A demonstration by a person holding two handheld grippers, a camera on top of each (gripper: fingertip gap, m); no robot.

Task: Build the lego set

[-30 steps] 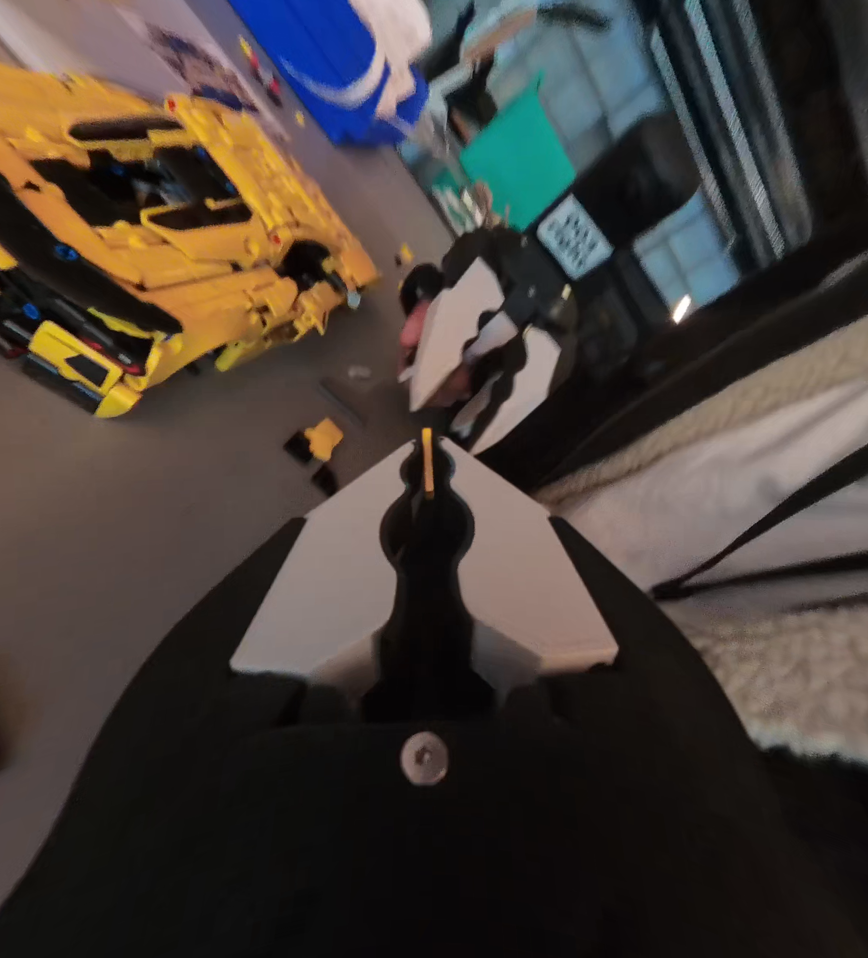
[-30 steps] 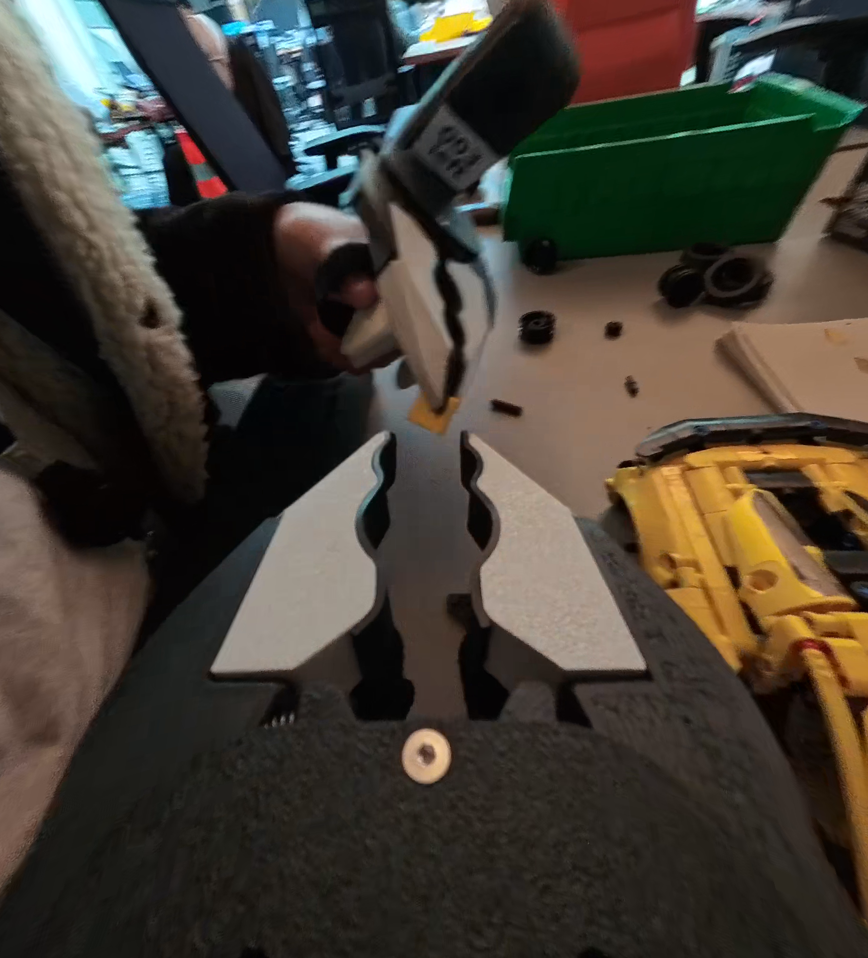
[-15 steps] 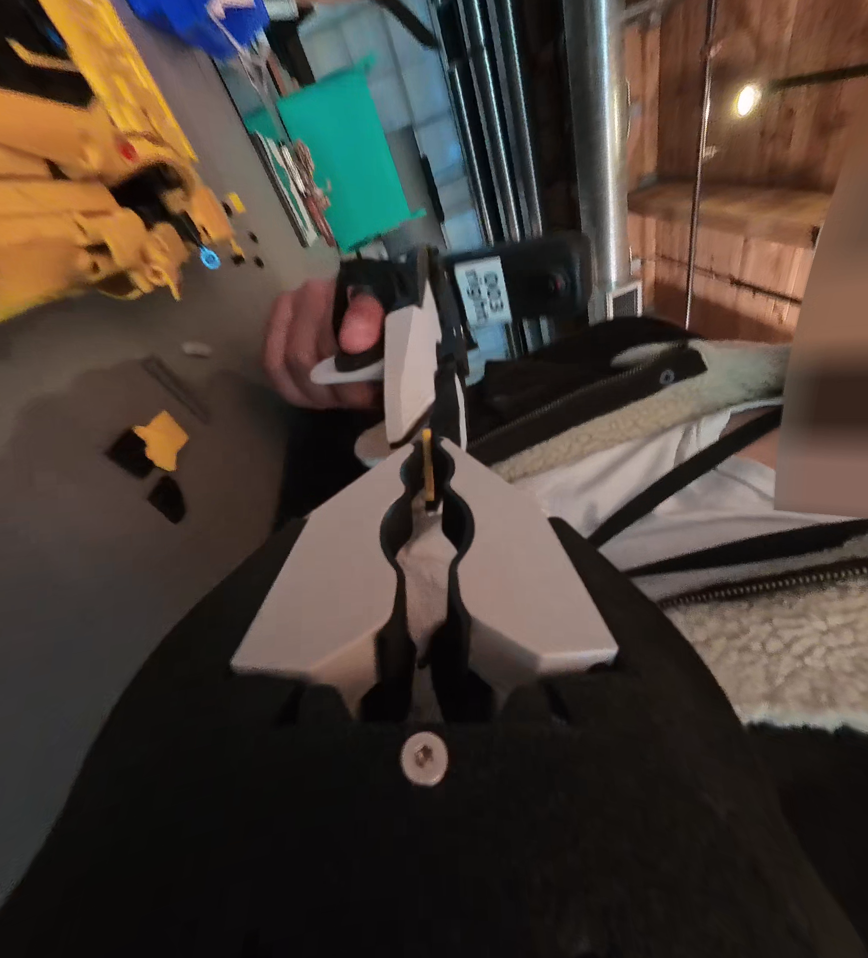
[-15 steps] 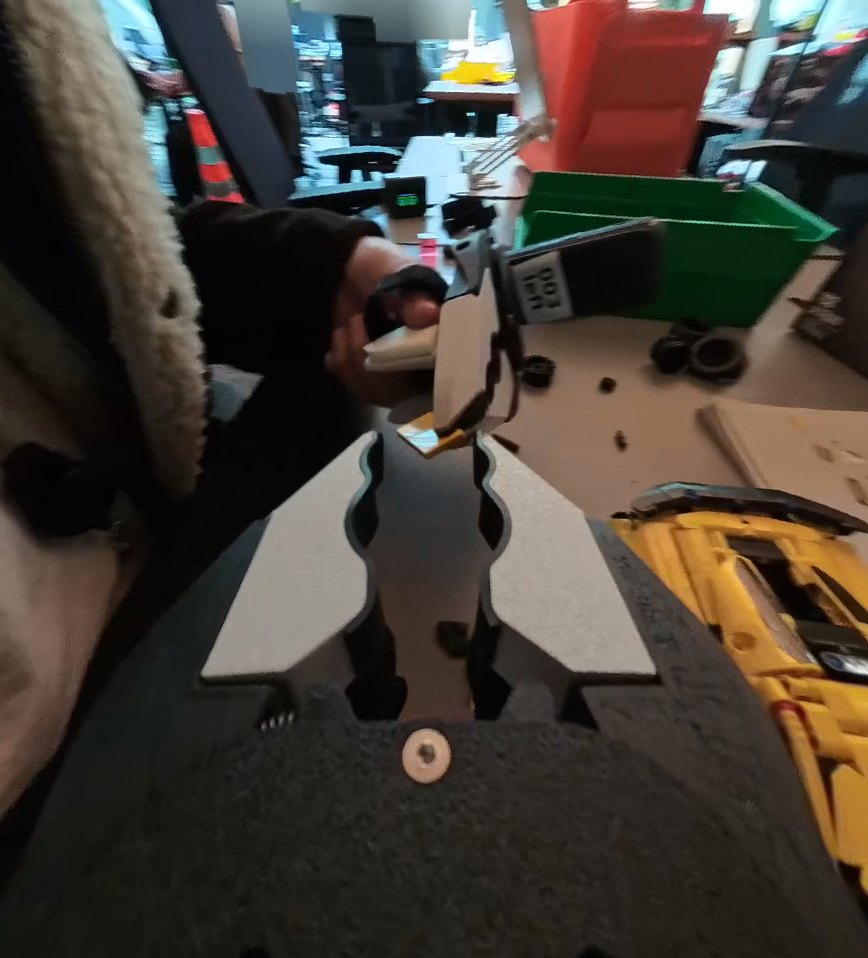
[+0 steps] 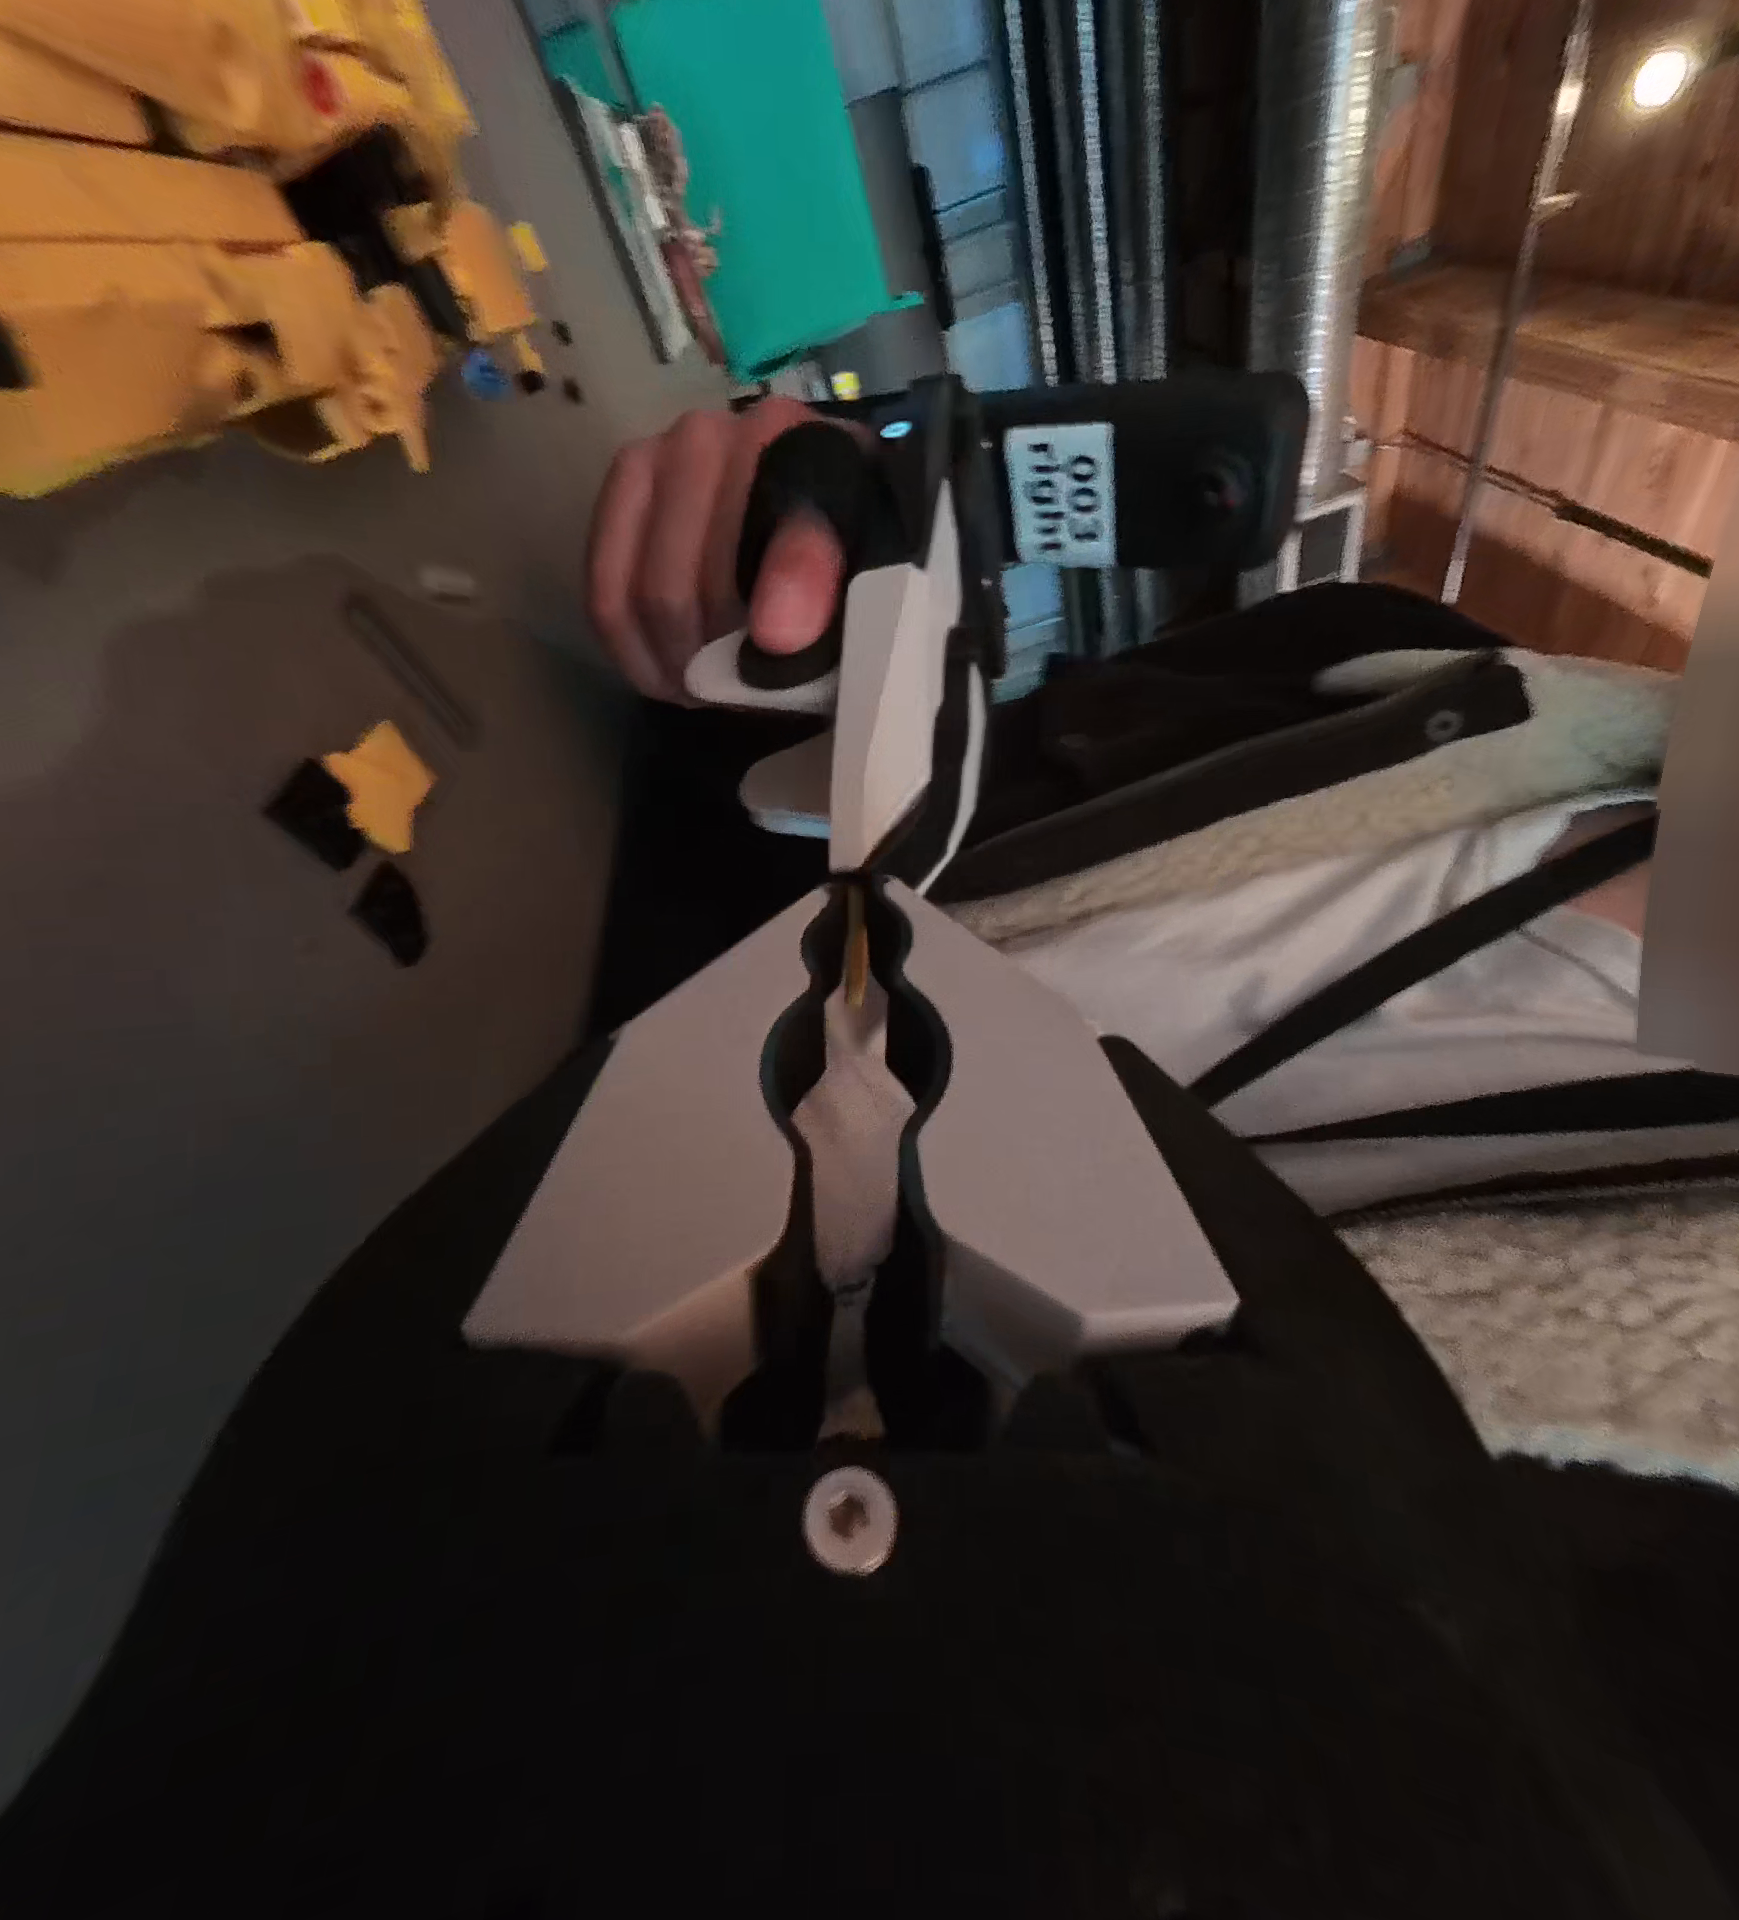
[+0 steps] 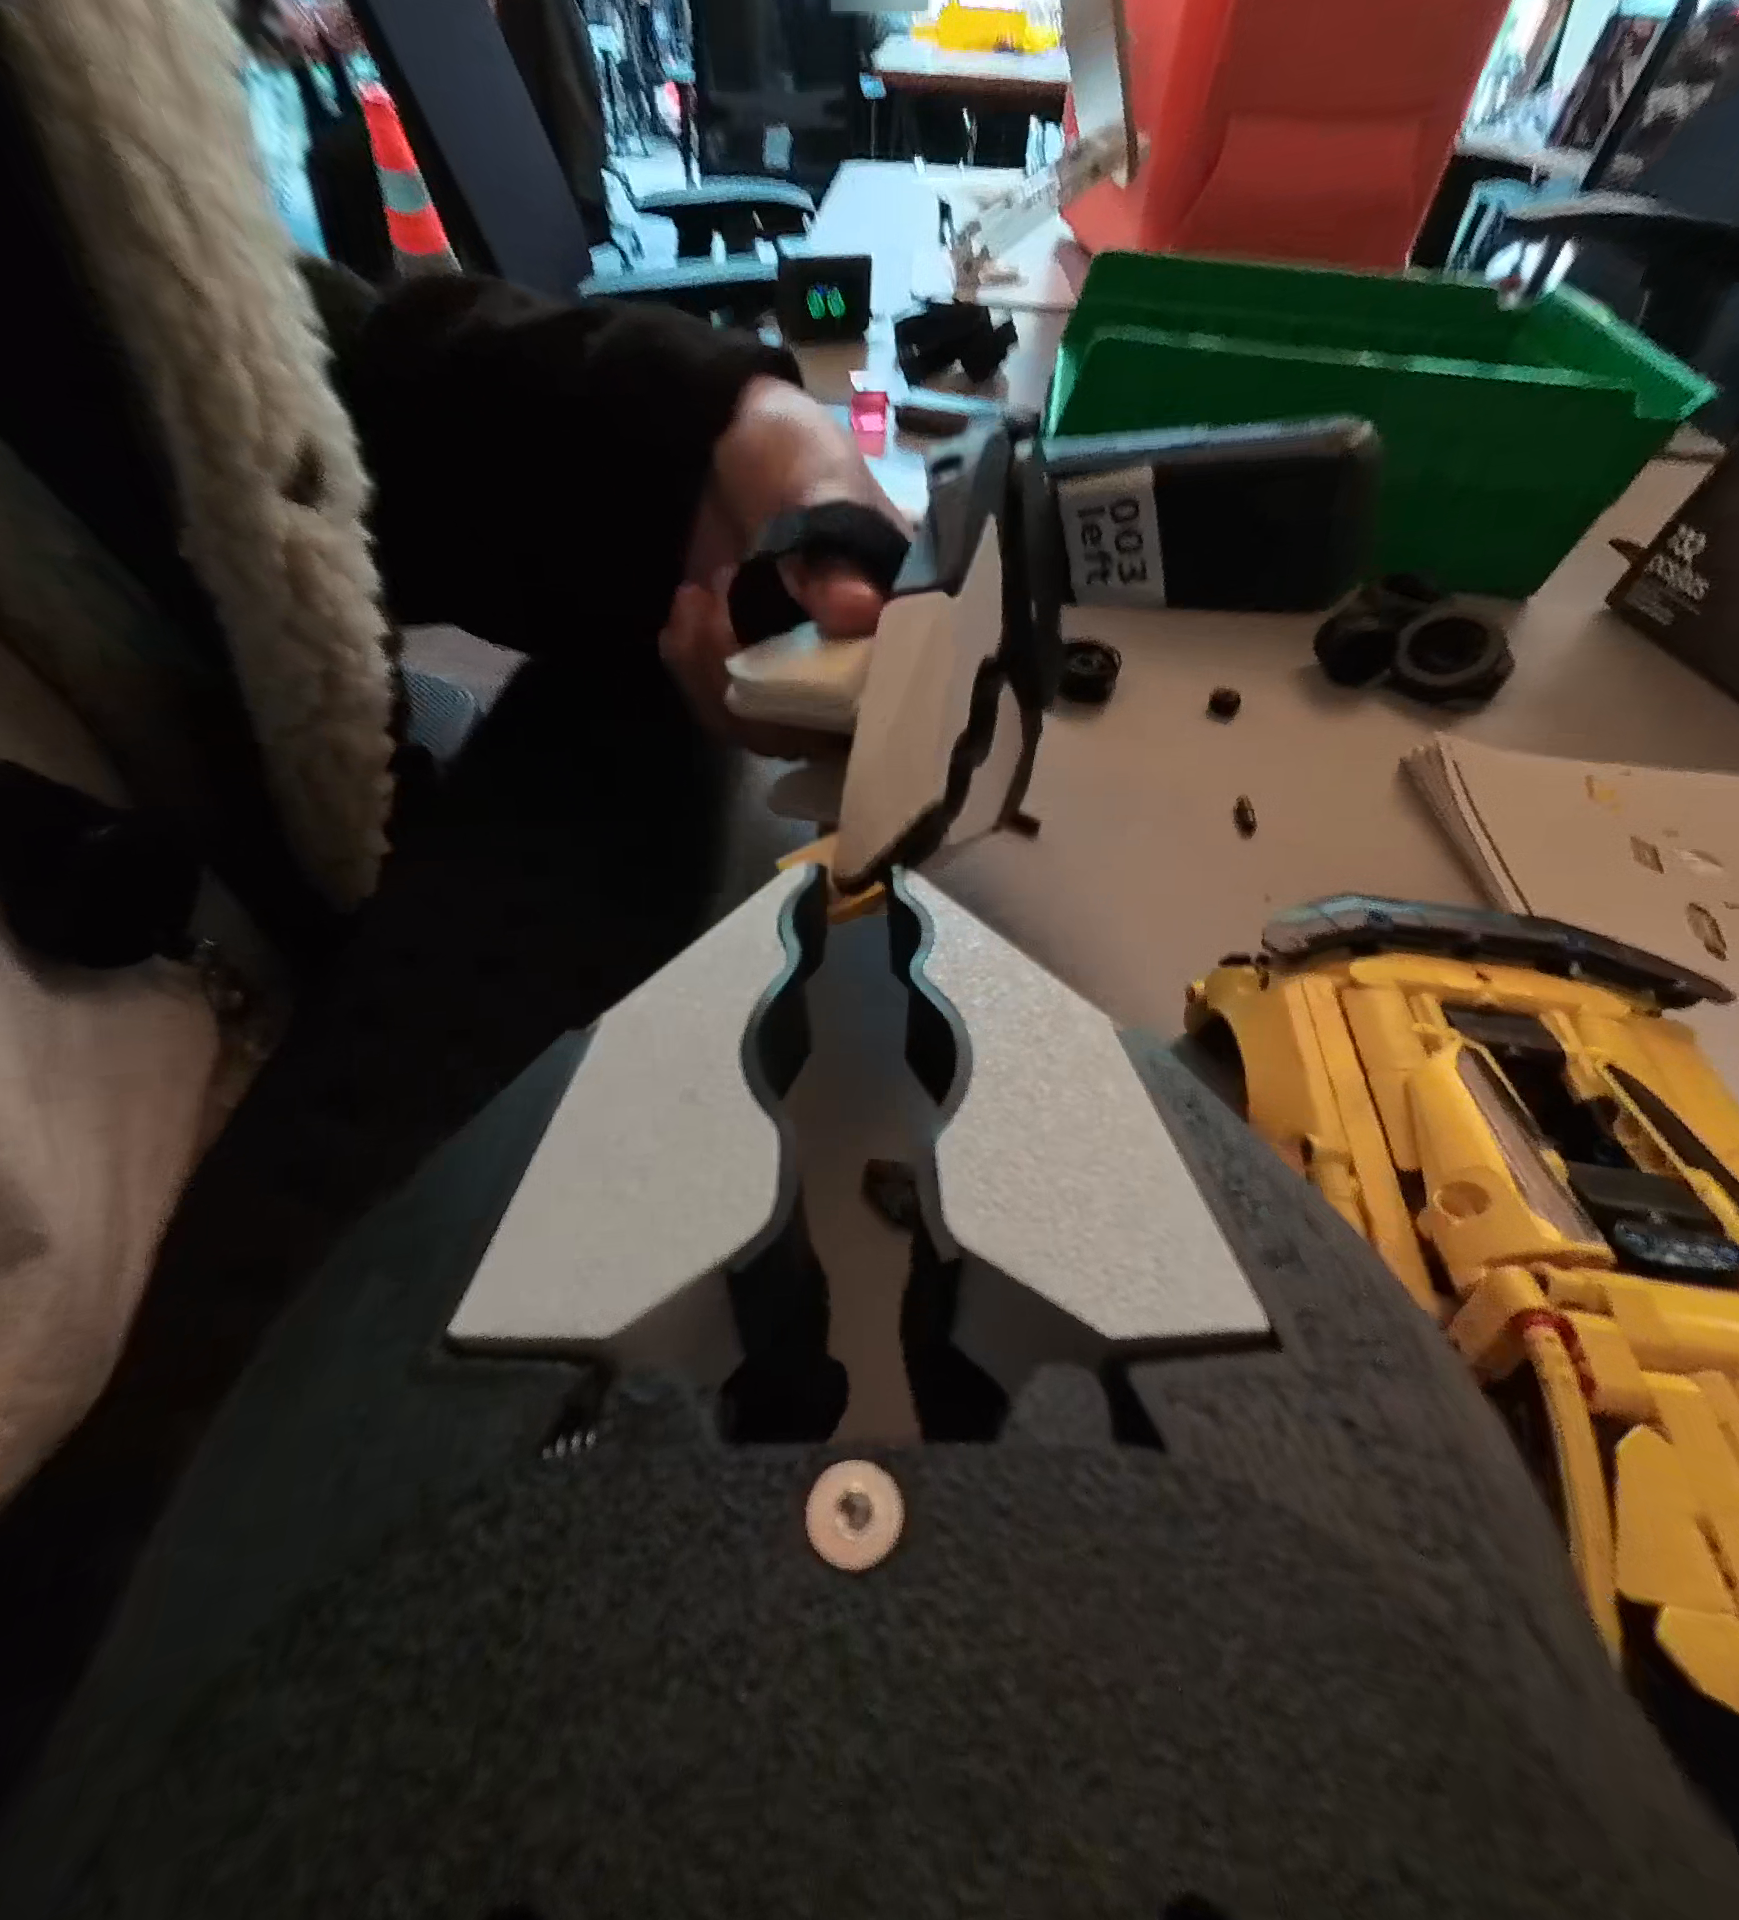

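Observation:
My left gripper (image 5: 854,914) is shut on a thin yellow lego piece (image 5: 857,961), seen edge-on between its tips. My right gripper (image 6: 854,899) has a narrow gap, with that yellow piece (image 6: 857,906) between its tips. The two grippers meet tip to tip above the table's near edge. The left gripper (image 6: 870,878) comes down from above in the right wrist view. The right one (image 5: 880,868) faces me in the left wrist view. The yellow lego car (image 6: 1530,1226) lies on the table to the right, and shows blurred in the left wrist view (image 5: 169,239).
A green bin (image 6: 1364,416), black tyres (image 6: 1416,644) and a booklet (image 6: 1623,831) sit beyond the car. Loose yellow and black pieces (image 5: 382,779) lie on the grey table. A person's hand (image 5: 678,561) and fleece-lined jacket (image 5: 1467,1299) are close by. The tips of both grippers are at nearly the same place.
The two grippers have come together tip to tip. The right gripper's fingers have narrowed around the yellow piece, which the left gripper still holds.

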